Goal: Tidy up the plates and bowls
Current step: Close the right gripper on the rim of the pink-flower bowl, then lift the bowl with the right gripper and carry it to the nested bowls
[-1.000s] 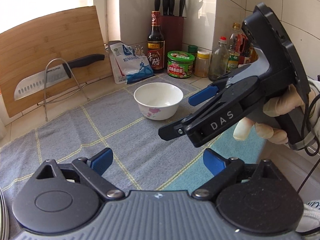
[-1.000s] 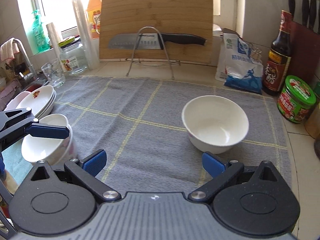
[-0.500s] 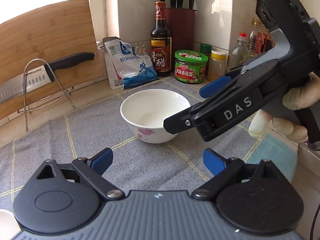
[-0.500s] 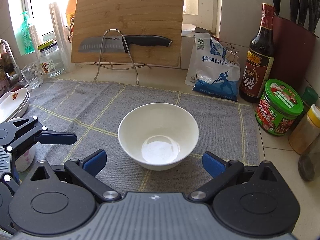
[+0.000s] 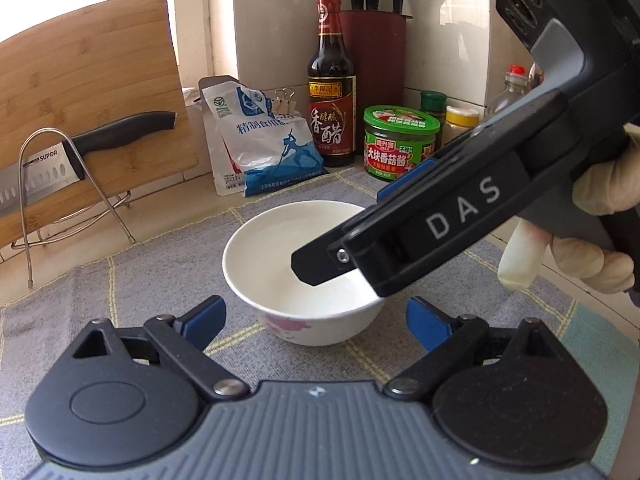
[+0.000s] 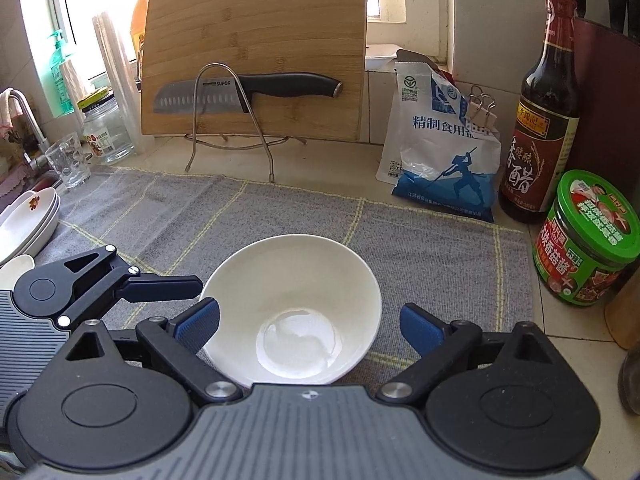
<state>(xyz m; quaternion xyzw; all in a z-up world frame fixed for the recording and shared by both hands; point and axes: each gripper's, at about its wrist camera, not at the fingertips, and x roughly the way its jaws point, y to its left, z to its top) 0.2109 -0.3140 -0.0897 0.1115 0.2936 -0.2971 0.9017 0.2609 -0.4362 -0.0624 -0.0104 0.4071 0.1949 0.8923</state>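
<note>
A white bowl with a pink flower on its side stands upright on the grey checked cloth. My right gripper straddles it and its jaws are closing; the left pad is at the rim, the right pad is still apart. In the left wrist view that gripper hangs over the bowl from the right, held by a gloved hand. My left gripper is open, just short of the bowl's near side. Stacked white plates lie at far left.
At the back stand a bamboo cutting board and a knife on a wire rack, then a salt bag, vinegar bottle, green-lidded jar and knife block. A glass mug and jar stand near the tap.
Both grippers have moved in on the bowl, which now fills the space between the right gripper's fingers. The right gripper's jaws have narrowed slightly. The left gripper's opening looks unchanged.
</note>
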